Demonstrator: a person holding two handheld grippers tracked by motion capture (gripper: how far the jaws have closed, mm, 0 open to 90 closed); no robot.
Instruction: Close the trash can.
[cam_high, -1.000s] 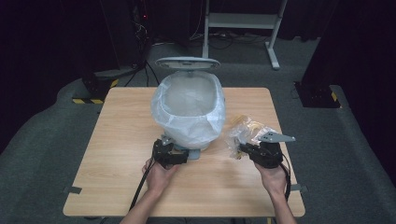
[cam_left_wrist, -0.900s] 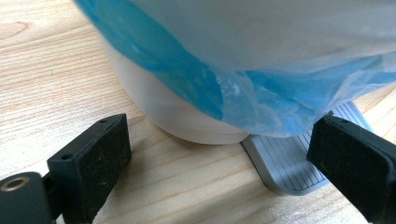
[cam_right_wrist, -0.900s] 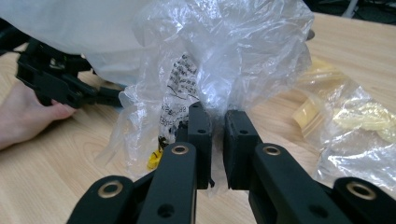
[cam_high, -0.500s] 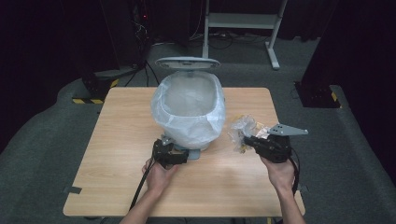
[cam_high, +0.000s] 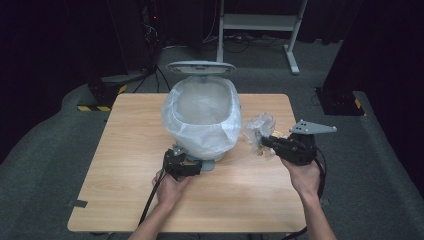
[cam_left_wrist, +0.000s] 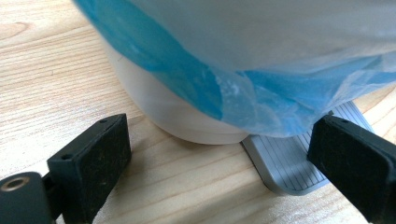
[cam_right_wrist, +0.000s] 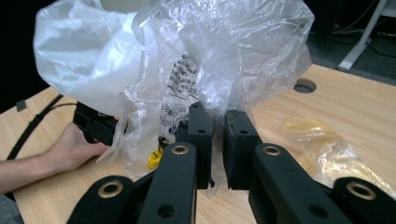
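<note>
The right gripper (cam_high: 264, 141) is holding a crumpled clear plastic wrapper (cam_high: 258, 129), its fingers (cam_right_wrist: 201, 140) clamped together on a fold of the film. Compared with a second ago, when the wrapper was lying low on the worktop (cam_high: 125, 165) beside the bin, the right hand is now carrying it clear of the surface, near the liner's right flank. A second, yellowish wrapper (cam_right_wrist: 322, 149) is remaining on the worktop.

The left gripper (cam_high: 192, 167) is keeping its position at the base of the pedal bin (cam_high: 202, 117), fingers (cam_left_wrist: 93, 158) standing apart on either side of the grey pedal (cam_left_wrist: 289, 163) and the bin's foot, gripping nothing. The lid (cam_high: 200, 66) is standing raised behind the white bin liner (cam_high: 200, 135).

Judgement: the pickup is complete and transfer is under way. The wrapper is needing more height to clear the liner rim before release over the opening.
</note>
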